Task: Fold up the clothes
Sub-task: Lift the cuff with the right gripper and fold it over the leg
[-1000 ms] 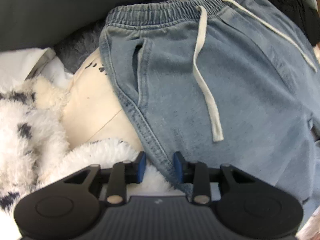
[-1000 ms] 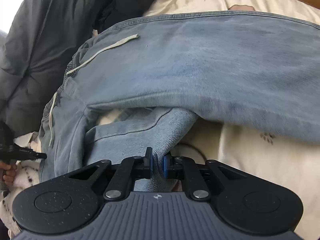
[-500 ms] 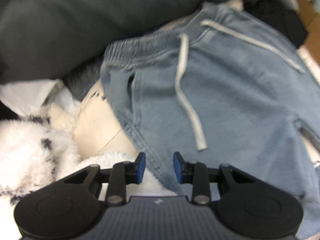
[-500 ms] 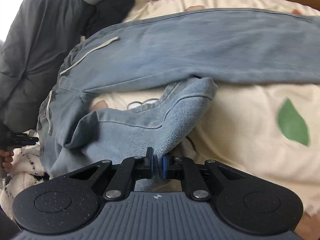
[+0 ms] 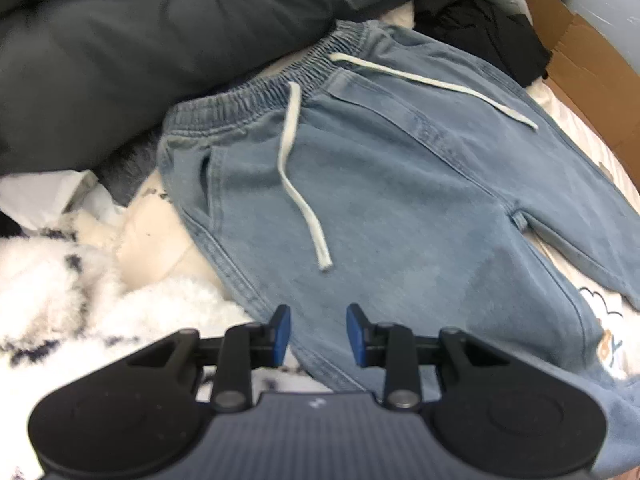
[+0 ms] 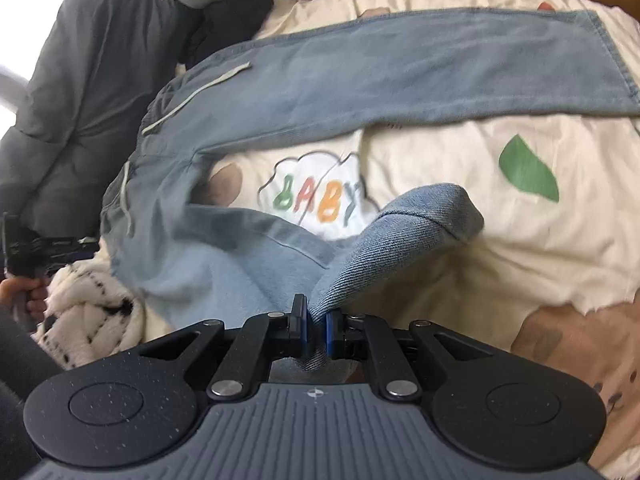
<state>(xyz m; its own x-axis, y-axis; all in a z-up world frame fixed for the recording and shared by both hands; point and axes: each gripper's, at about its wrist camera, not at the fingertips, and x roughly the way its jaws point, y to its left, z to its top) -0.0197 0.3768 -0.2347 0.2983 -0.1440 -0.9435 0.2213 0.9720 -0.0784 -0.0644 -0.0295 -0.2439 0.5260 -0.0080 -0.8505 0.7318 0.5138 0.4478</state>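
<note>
Cream printed bedspread (image 6: 460,216) underneath. Denim drawstring trousers (image 5: 400,200) unfolded: far leg flat, near leg bunched, pinched by right gripper (image 6: 316,324). Left gripper (image 5: 318,334) agape, empty, over hip. Folds remain.

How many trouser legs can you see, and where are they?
2. One leg lies flat along the far side of the blanket. The other leg is bunched near the camera, pinched in the right hand-held gripper.

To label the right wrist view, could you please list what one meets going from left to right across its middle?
Dark grey padded quilt → light blue denim drawstring trousers → white cloud patch with coloured "BABY" letters → green leaf print on the cream bedsheet.
</note>
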